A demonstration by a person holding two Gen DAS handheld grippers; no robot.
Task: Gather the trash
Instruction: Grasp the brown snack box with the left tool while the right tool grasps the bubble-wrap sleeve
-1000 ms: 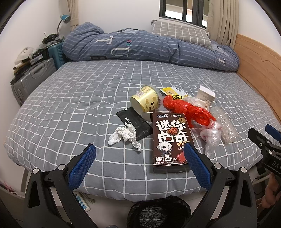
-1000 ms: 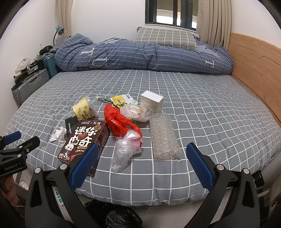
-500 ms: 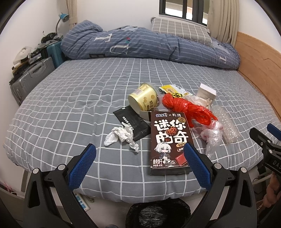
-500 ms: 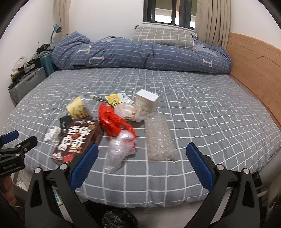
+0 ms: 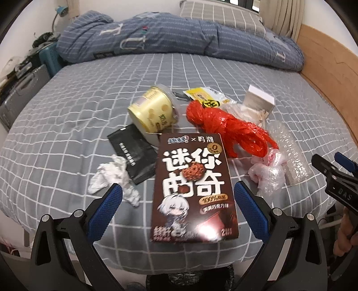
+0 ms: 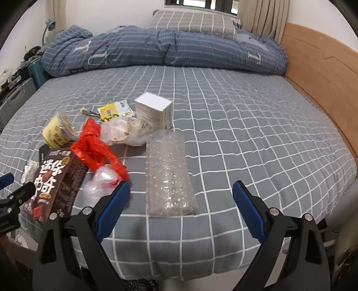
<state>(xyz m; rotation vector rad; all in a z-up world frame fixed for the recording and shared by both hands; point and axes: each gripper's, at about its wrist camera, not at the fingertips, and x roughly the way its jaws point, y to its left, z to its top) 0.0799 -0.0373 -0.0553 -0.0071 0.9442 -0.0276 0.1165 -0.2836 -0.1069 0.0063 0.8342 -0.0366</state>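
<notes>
Trash lies heaped on the grey checked bed (image 5: 67,125). My left gripper (image 5: 177,190) hovers open over the near end of a brown snack box (image 5: 192,179), its pads apart from the box. Around the box lie a crumpled tissue (image 5: 111,176), a black sachet (image 5: 132,154), a yellow cup (image 5: 154,112), a red plastic bag (image 5: 228,127) and a clear bag (image 5: 266,170). My right gripper (image 6: 181,188) straddles a bubble-wrap sheet (image 6: 167,174). Its jaws are closing, and the pads stand clear of the sheet. Behind it stands a white box (image 6: 154,112).
A folded blue duvet (image 6: 167,47) and a pillow (image 6: 192,21) fill the far side of the bed. A wooden headboard (image 6: 324,73) runs along the right and suitcases (image 5: 20,89) stand at the left. A black-lined bin (image 5: 190,277) sits below the bed's near edge.
Both grippers have come forward and down toward the trash, so the snack box and bubble wrap now sit between their fingers. The right jaws have narrowed slightly.
</notes>
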